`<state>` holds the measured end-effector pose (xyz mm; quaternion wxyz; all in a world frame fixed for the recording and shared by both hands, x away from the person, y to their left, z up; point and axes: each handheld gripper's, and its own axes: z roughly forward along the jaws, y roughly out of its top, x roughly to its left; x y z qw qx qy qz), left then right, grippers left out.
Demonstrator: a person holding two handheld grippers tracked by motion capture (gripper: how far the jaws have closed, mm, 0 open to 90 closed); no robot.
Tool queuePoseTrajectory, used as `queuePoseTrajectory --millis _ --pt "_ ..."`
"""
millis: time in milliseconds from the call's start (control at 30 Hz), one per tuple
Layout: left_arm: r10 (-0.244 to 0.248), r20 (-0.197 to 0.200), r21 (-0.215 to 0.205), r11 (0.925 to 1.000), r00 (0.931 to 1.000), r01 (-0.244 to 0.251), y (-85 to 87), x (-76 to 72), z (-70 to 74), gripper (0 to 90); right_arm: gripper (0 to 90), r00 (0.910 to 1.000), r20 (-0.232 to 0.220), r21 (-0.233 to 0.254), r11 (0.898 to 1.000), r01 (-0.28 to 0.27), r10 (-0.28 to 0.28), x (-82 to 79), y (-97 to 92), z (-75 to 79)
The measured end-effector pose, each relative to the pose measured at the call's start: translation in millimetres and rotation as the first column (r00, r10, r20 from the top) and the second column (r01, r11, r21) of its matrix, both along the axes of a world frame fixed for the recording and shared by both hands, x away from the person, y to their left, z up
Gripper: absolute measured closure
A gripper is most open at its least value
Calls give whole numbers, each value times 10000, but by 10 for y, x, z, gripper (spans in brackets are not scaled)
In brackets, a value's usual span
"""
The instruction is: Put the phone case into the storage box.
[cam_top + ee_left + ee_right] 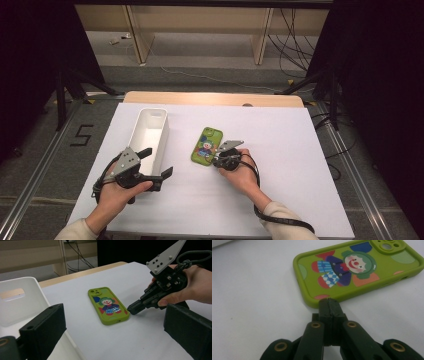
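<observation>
While the left gripper [159, 163] hangs over the desk [300, 200] near its front-left part, its jaws stand wide with nothing between them, one at the near end of the white bin [150, 131] and one just outside its right wall. That bin lies lengthwise toward the desk's far-left corner and looks empty. Right of it, near the middle of the desk, the green phone case [206, 145] lies flat with its clown picture up, clear of the bin and of every edge. At its right near corner sits the right gripper [218, 161], jaws pressed together on nothing, their joined tip touching or almost touching the case's rim; the right gripper view leaves that hair of a gap undecided. From here the likely trouble is a push that goes astray: pressing on one corner would probably spin the case rather than slide it straight, and the smooth white sheet gives little to hold it. A tip set too high could ride up over the soft rim and skid across the picture; set too low, it may dig into the sheet.
</observation>
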<state>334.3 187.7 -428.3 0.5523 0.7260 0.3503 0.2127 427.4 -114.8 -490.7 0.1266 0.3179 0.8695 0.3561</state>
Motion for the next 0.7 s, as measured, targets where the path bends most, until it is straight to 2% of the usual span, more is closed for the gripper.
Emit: queuePoseTrajectory --millis 700 --pt "-84 -20 22 10000 10000 84 -32 -6 9 52 900 10000 10 303 9995 -88 88 0 111 -28"
